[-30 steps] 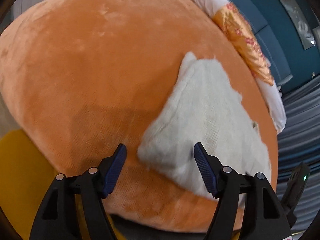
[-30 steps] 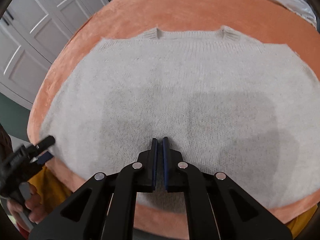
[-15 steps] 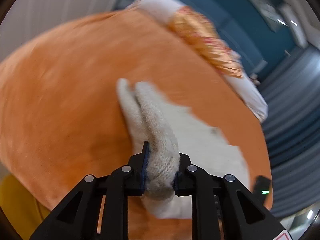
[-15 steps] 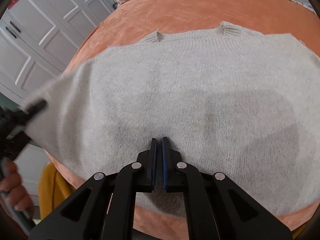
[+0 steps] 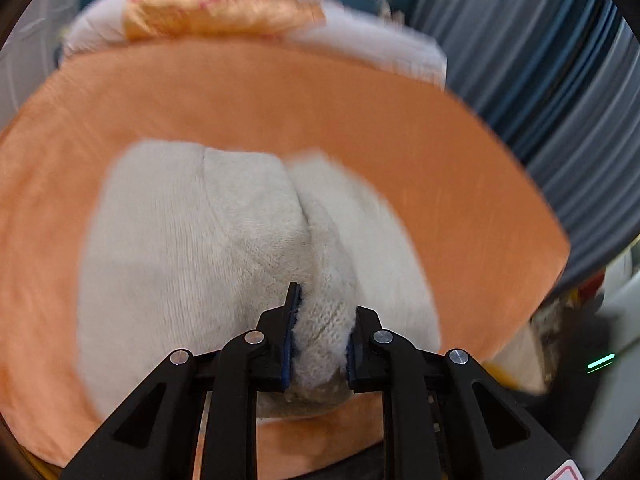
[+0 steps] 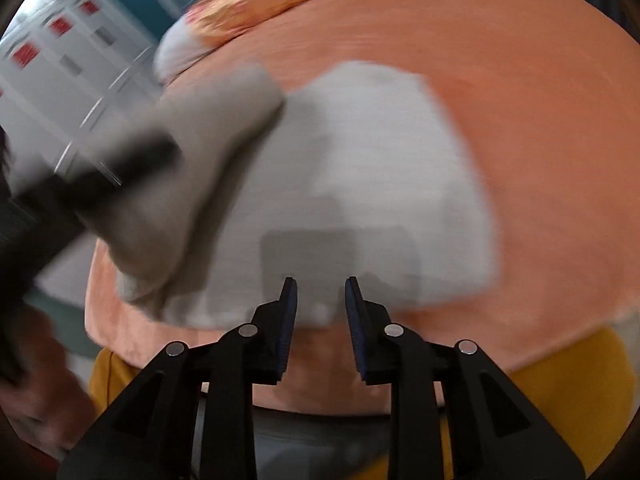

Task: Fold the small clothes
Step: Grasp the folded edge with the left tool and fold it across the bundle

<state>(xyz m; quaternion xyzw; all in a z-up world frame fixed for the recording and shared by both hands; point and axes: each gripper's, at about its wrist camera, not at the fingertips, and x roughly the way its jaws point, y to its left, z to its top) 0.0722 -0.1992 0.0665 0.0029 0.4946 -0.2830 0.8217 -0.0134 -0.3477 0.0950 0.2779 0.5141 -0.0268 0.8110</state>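
A small cream knitted sweater (image 5: 192, 240) lies on an orange plush blanket (image 5: 440, 168). My left gripper (image 5: 318, 332) is shut on a bunched side edge of the sweater and holds it lifted over the rest of the garment. In the right wrist view the sweater (image 6: 380, 184) lies flat, with its left side raised and folding inward under the blurred left gripper (image 6: 132, 160). My right gripper (image 6: 318, 300) is open and empty just above the sweater's near hem.
An orange patterned pillow (image 5: 216, 12) on white bedding (image 5: 384, 48) lies at the far end of the blanket. Grey-blue curtains (image 5: 552, 80) hang on the right. White cabinet doors (image 6: 60, 72) stand to the left. A yellow cover (image 6: 560, 392) shows under the blanket's near edge.
My left gripper closed on the sweater's side edge, lifted it and carried it over the garment. My right gripper, shut before, has opened and the view has swung.
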